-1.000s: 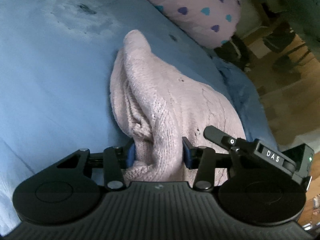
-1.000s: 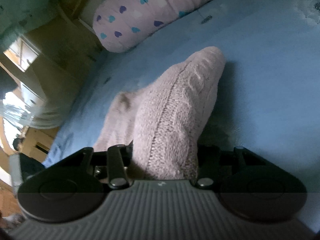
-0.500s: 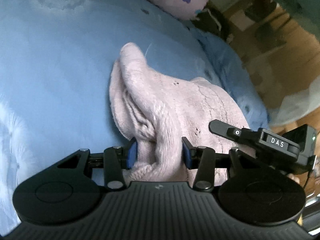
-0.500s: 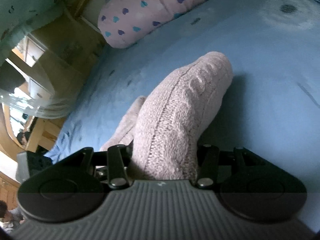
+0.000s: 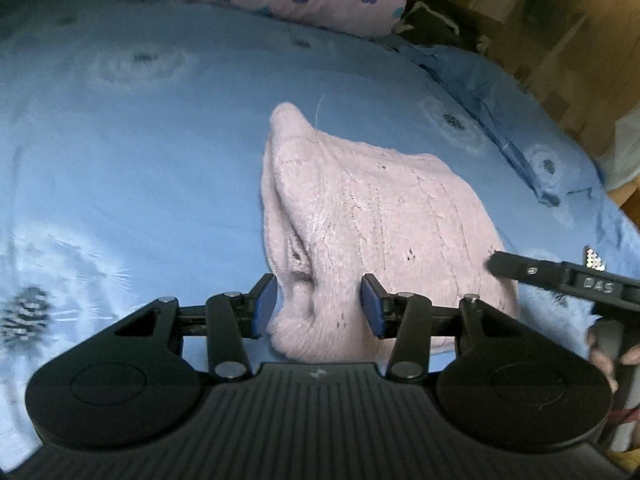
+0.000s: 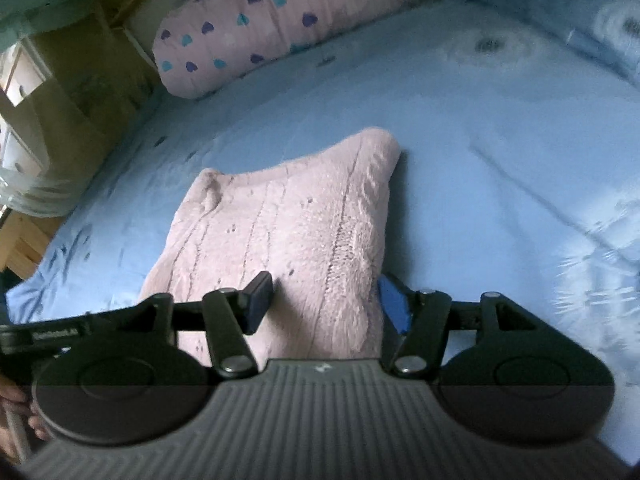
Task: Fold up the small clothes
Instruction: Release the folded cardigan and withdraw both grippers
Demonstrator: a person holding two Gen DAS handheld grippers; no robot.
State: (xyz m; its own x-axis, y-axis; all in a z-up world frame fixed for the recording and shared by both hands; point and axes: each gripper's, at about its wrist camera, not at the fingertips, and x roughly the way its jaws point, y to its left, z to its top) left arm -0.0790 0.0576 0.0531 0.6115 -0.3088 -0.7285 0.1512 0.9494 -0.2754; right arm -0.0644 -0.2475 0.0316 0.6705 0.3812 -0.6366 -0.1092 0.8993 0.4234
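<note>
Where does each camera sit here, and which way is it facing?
Left wrist: on the left gripper, looking along its open fingers at the pink knit garment; the right gripper shows at right.
Right wrist: on the right gripper, open, facing the garment from its other side.
Both share the garment, blue bedsheet and heart-print pillow.

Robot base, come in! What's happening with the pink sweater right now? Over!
Left gripper jaws open, straddling the sweater's near edge. Right gripper jaws open too. Pink knit sweater lying folded on the blue bedsheet. Nothing in the way.
</note>
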